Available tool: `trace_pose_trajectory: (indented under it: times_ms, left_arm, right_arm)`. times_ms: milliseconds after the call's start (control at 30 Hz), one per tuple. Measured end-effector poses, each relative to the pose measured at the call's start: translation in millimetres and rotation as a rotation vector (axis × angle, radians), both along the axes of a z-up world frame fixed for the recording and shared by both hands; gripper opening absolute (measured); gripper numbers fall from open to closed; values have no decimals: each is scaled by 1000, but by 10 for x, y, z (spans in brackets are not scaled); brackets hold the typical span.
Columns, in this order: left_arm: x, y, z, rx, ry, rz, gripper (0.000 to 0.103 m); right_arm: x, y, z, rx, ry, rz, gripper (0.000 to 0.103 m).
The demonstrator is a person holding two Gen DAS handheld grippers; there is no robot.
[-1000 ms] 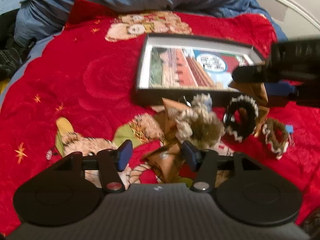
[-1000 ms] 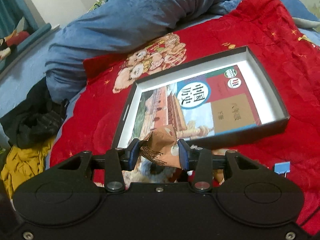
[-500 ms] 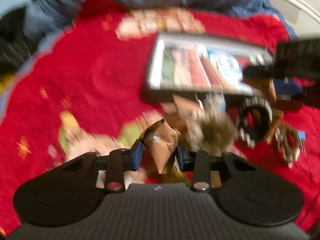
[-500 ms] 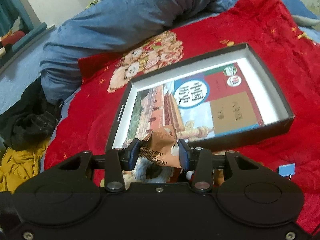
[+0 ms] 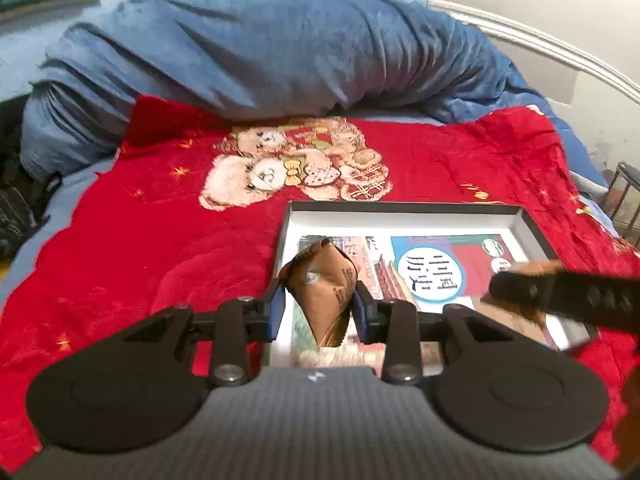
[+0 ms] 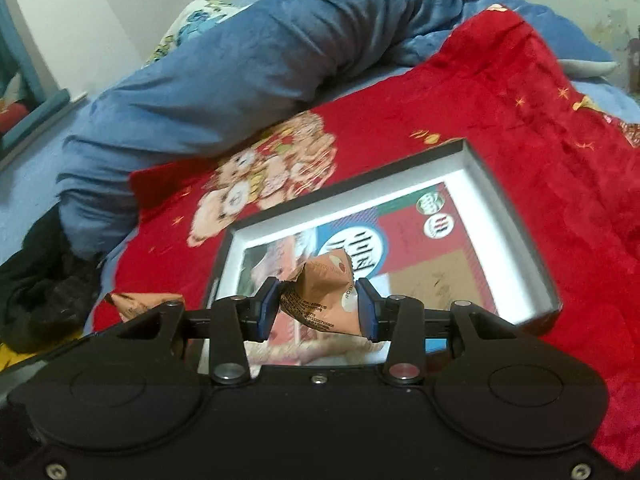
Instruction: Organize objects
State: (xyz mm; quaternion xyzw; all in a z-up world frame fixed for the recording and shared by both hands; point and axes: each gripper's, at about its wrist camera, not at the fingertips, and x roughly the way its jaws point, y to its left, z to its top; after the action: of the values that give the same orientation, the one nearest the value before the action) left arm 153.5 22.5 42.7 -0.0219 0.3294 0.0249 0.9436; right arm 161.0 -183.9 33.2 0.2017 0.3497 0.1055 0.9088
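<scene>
Right now you are carrying one crinkled brown foil snack packet in each gripper toward the shallow black cardboard box with white inner walls (image 5: 404, 216), which is lying on the red plush blanket with teddy bears (image 5: 160, 248). Your left gripper (image 5: 319, 312) is pinching its brown packet (image 5: 322, 284) between the blue pads, the jaws narrowed onto the wrapper, with the packet sticking up above the fingertips and tapering down below them. Past those fingertips you are looking at the box's near left corner and the printed history book (image 5: 432, 276) lying flat inside it. Your right gripper (image 6: 318, 310) is likewise clamped narrow on the second brown packet (image 6: 320, 292), whose crumpled top is poking up beyond the fingers; the box interior (image 6: 476, 196) is sitting straight ahead of and beneath them.

Judging by this, you are in the carry-and-place step of the tidying: both packets are lifted, neither is yet in the box. The next move is calling for you to bring each pair of fingers well over the book rather than over the rim, keep the two grippers from crossing each other, since the right one (image 5: 560, 296) is already showing beside your left fingers, then lower and let the jaws part.
</scene>
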Motion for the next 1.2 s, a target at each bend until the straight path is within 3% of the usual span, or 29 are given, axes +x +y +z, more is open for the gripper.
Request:
trace_pose_trajectory:
  times_ms: [133, 300, 533, 667, 833, 1033, 1200]
  left_arm:
    - [236, -57, -110, -16, 28, -15, 39]
    - [269, -79, -331, 1, 58, -30, 39]
    - [352, -39, -571, -48, 101, -19, 40]
    - [344, -35, -593, -40, 100, -24, 40]
    - [350, 2, -681, -66, 125, -18, 41]
    - [335, 27, -710, -61, 128, -15, 41]
    - [331, 41, -710, -65, 128, -13, 43]
  right_arm:
    - [141, 17, -98, 10, 18, -11, 40]
    - [219, 82, -274, 27, 37, -12, 40]
    - [343, 229, -472, 20, 65, 2, 40]
    - [443, 218, -564, -2, 69, 2, 40]
    - [502, 89, -655, 83, 115, -16, 40]
    - [507, 103, -683, 99, 125, -1, 40]
    - [504, 176, -699, 62, 123, 19, 40]
